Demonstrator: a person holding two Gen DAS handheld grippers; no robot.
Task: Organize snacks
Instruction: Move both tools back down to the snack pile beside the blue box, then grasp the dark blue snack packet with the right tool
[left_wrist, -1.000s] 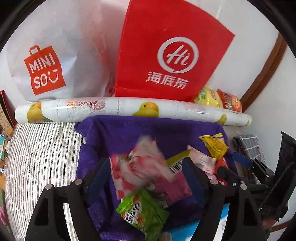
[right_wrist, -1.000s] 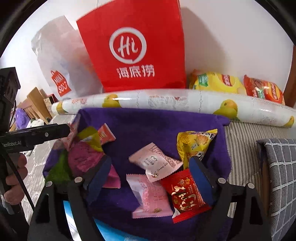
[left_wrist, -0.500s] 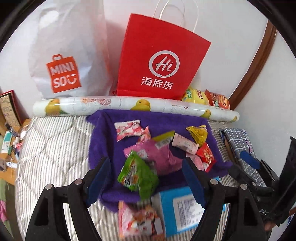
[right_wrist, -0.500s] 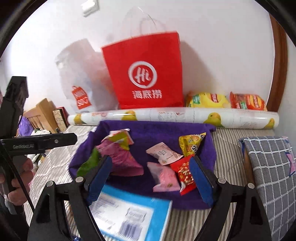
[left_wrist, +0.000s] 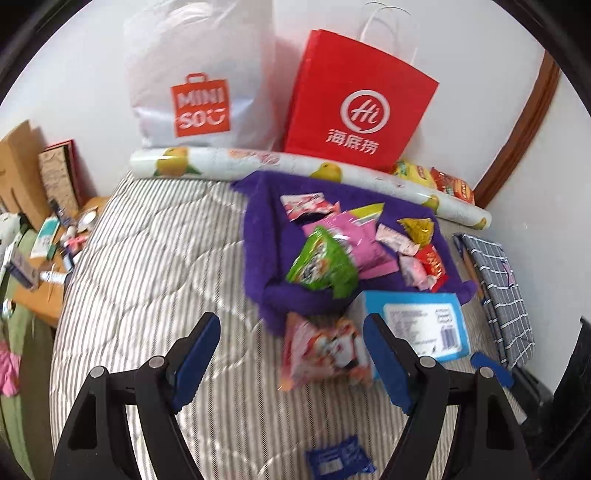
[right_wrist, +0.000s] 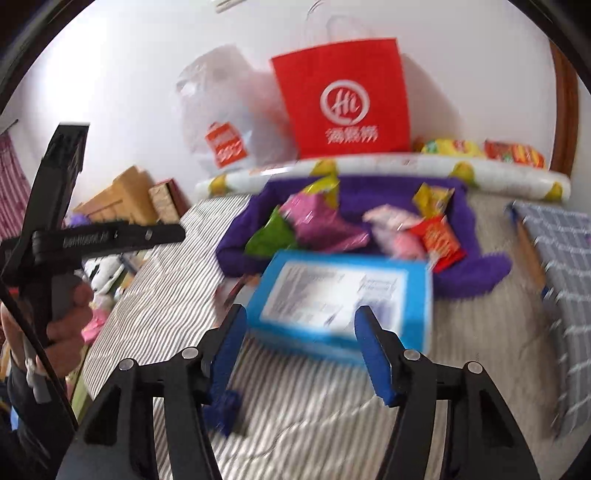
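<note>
Striped bed cover is seen under everything; scene is laid out on a bed.

White bag is stood against the wall at the bed's far edge, marked "MINISO" in white on an orange shopping-bag logo. Red paper bag is stood just beside it, marked "Hi" in a white ring, with three Chinese characters printed below; white handles at top.

Rolled sheet with a yellow fruit print is laid along the front of both bags. Yellow and orange snack packs are wedged behind its right end; their print is too small to read.

Purple towel is spread in front of the roll, and most snacks are piled on it: green pack, pink pack, red pack, yellow pack, pale pink wrappers. Text on all is not legible.

Blue box with a white label and barcode is placed at the towel's near edge; label text is blurred in both views. Pink-orange snack pack is laid on the bed cover just left of the box. Small blue packet is laid nearer the camera.

Left tool: fingers spread wide, nothing held, hung above the pink-orange pack. Right tool: fingers apart, nothing held, pointed at the blue box.
</note>
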